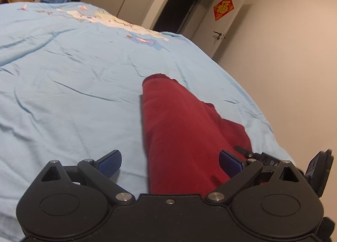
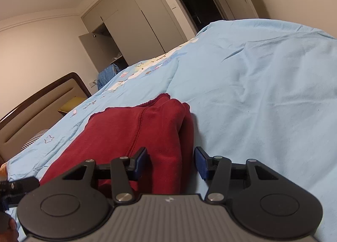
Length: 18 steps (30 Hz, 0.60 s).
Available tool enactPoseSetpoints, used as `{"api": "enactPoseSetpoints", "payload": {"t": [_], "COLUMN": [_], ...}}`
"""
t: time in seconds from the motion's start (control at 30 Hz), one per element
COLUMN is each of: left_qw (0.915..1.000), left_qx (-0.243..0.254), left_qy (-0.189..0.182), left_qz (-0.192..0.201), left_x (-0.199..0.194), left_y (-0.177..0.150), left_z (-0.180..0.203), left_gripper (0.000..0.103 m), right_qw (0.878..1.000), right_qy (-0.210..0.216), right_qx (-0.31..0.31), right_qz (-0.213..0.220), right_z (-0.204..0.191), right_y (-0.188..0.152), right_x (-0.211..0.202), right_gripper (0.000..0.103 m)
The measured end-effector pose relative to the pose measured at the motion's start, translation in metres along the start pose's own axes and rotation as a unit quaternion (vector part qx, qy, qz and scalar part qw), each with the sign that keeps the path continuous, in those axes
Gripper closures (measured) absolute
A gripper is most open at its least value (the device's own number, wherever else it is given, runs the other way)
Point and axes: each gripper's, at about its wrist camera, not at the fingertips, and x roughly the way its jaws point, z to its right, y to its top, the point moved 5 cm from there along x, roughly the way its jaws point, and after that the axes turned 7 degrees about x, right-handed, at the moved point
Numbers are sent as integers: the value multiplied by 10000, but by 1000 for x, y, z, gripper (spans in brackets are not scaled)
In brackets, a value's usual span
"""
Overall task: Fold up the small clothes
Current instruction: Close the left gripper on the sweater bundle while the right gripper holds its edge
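A dark red garment (image 1: 181, 136) lies on a light blue bedsheet (image 1: 73, 94), near the edge of the bed. It is folded into a long, narrow shape, and in the right wrist view (image 2: 147, 132) a stitched seam runs along its top layer.

The left gripper (image 1: 170, 163) is spread wide above the near end of the garment, with the red cloth between its blue pads (image 1: 110, 164), and it holds nothing. The right gripper (image 2: 170, 163) is about half open. Its left pad (image 2: 141, 163) lies on the cloth and its right pad stands just beside the folded edge, so it also does not grip.

Behind the bed stand a wardrobe (image 2: 134, 25), a dark doorway (image 1: 179, 8) and an open door with a red paper sign (image 1: 223, 7). A padded headboard (image 2: 42, 103) shows at the left.
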Motion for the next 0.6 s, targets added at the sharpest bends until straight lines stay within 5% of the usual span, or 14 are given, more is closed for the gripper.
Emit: {"api": "enactPoseSetpoints", "payload": {"t": [0.3, 0.6], "left_qw": [9979, 9977], "left_qx": [-263, -205], "left_qy": [37, 42], "left_qz": [-585, -644], "left_x": [33, 35], "left_y": [7, 3], "left_z": [-6, 6], "left_gripper": [13, 43], "right_qw": [9999, 9996], "right_qy": [8, -35], "right_qx": [-89, -129], "right_qz": [91, 264], "right_z": [-3, -13], "right_y": [-7, -17], "right_x": [2, 0], "right_gripper": [52, 70]}}
